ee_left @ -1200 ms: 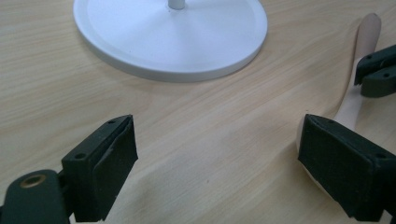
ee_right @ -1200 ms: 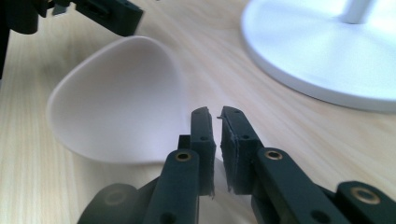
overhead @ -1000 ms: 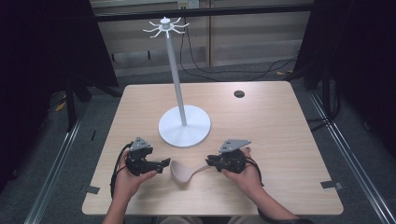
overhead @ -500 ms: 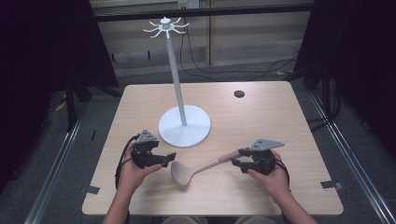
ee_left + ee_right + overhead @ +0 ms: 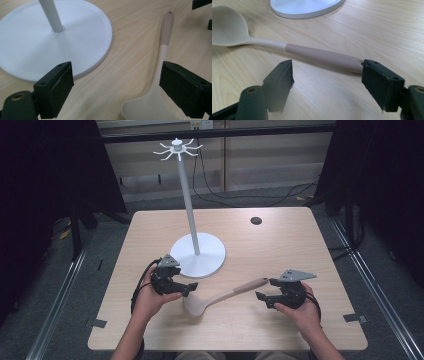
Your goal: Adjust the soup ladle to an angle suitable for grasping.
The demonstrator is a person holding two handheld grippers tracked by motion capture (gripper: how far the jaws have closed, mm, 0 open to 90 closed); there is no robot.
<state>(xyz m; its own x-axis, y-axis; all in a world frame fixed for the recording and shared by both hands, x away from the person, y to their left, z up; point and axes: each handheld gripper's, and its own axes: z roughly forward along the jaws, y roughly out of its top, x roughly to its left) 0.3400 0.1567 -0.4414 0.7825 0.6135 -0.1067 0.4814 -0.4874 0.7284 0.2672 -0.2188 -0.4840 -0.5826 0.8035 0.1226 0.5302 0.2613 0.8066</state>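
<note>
Lying flat near the table's (image 5: pixel 320 245) front edge, the ladle (image 5: pixel 220 297) is free. Right gripper (image 5: pixel 264 295), jaws just opened, released its handle; left gripper (image 5: pixel 187 289) gapes beside the bowl. The left gripper view adds the handle's end hole

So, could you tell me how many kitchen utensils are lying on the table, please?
1: a beige ladle lies flat on the table, just in front of the white stand's base.

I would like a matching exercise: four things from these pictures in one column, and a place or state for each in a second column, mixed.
1. ladle
2. stand
3. right gripper
4. hole

a. upright, white
b. lying flat between the grippers
c. dark, at the table's far side
d. jaws open, near the handle's end

Pairs: 1-b, 2-a, 3-d, 4-c
</note>
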